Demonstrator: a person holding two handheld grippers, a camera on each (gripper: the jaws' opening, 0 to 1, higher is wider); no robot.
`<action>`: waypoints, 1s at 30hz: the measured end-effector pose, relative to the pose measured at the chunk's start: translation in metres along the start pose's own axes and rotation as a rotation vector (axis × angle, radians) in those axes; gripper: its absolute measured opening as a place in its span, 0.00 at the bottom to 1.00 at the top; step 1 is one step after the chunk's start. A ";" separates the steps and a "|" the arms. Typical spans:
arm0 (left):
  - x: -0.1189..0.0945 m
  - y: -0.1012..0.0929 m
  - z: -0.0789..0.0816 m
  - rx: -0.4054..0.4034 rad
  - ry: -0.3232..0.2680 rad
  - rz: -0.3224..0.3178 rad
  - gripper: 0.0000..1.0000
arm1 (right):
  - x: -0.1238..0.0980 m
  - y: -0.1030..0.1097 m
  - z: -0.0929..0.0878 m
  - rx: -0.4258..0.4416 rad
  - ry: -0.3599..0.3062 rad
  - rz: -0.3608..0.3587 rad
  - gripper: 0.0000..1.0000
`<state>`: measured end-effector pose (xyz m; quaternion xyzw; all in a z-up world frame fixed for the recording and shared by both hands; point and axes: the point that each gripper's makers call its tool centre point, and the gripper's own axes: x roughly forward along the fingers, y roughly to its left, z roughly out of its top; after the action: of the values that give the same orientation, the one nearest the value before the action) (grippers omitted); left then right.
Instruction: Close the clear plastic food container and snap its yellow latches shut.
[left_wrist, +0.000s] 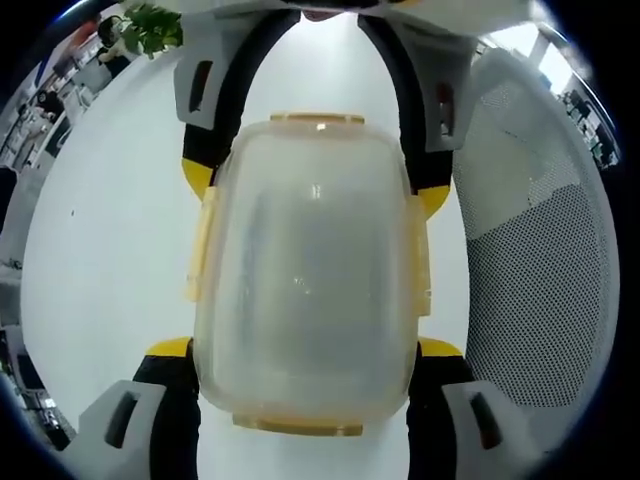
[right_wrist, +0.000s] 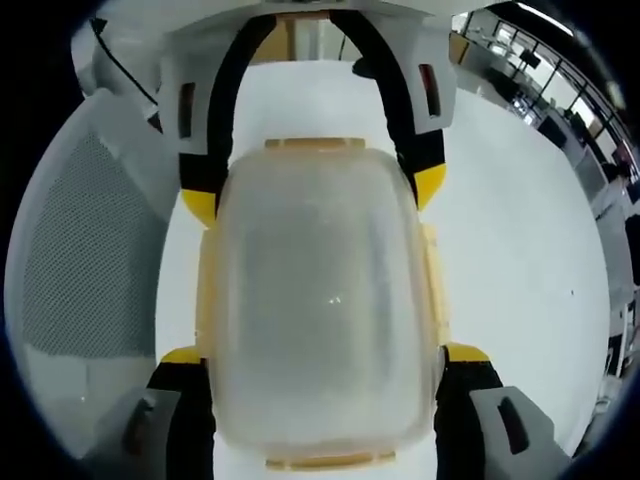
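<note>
Between the jaws of the left gripper (left_wrist: 305, 345), in the left gripper view, the clear container (left_wrist: 308, 270) is held at its near end above a white table (left_wrist: 110, 250), lid on; opposite, the right gripper (right_wrist: 325, 355) is clamped likewise in its view. Yellow latches (left_wrist: 203, 245) seem unsnapped; pressing them down is judged next
</note>
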<state>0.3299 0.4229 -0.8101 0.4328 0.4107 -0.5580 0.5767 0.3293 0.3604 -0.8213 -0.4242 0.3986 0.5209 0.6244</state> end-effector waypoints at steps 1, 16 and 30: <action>0.000 0.000 0.000 0.006 -0.009 0.002 0.86 | 0.001 0.003 -0.003 -0.020 0.038 -0.006 0.95; -0.001 0.001 -0.006 0.021 -0.005 -0.006 0.86 | 0.002 0.003 0.008 0.023 0.001 0.008 0.94; -0.001 0.004 -0.009 0.051 -0.004 -0.001 0.87 | 0.002 0.002 0.014 0.057 -0.026 -0.013 0.94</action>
<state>0.3338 0.4320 -0.8116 0.4457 0.3956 -0.5696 0.5661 0.3280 0.3745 -0.8190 -0.4021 0.4023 0.5109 0.6446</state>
